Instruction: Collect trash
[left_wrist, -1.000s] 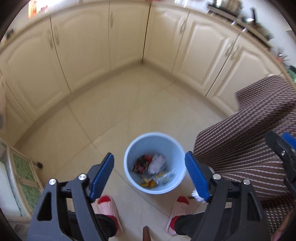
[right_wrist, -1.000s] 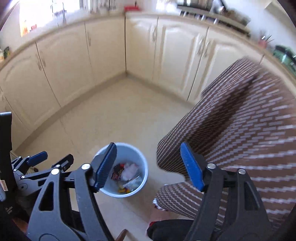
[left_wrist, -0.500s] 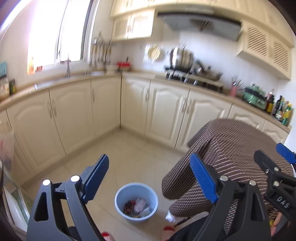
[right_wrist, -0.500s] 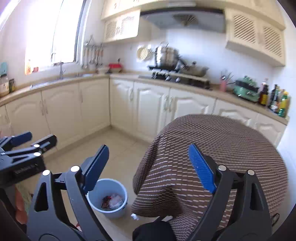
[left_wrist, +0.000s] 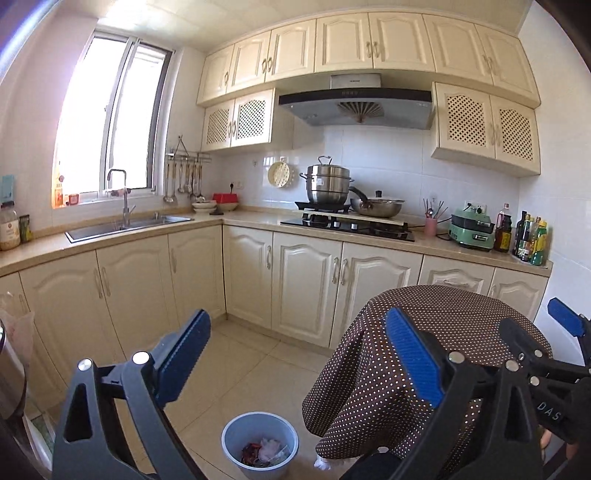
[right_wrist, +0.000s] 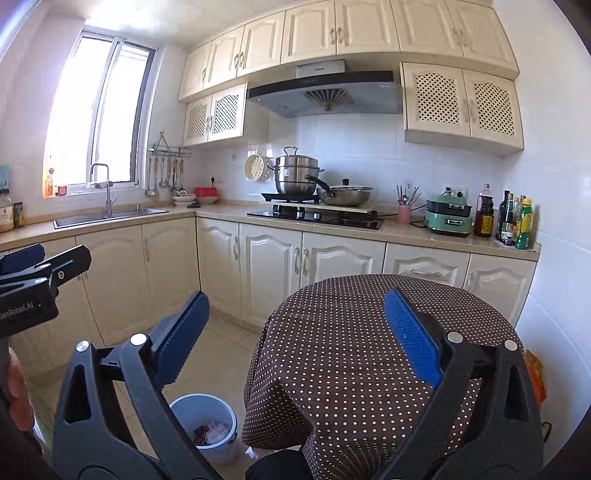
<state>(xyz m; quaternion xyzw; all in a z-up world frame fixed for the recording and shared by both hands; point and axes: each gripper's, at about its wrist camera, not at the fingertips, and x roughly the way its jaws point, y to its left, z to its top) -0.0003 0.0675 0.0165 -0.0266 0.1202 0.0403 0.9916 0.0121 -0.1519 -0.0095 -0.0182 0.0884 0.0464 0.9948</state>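
Open tiled floor (left_wrist: 236, 354) ahead of left hand-held gripper (left_wrist: 299, 354). Round tabletop under brown dotted cloth (right_wrist: 343, 332) blocks right; pale blue plastic bucket (left_wrist: 258, 435) stands below, just beside it.

Daylight enters through the window (left_wrist: 110, 125) at far left, which is overexposed to near white in both views and washes the adjoining wall and ceiling with a faint pink-violet flare. The white wall tiles (left_wrist: 388, 166) and cream upper cabinets (right_wrist: 332, 29) are evenly bright; the floor (left_wrist: 240, 369) is well lit, with soft shadow under the dotted tablecloth (right_wrist: 351, 350). Steel pots (left_wrist: 328, 181) carry small highlights. Fisheye curvature bows the countertop (right_wrist: 406, 232) and cabinet lines, and dark vignetting fills the corners. Focus is sharp throughout, without motion blur.
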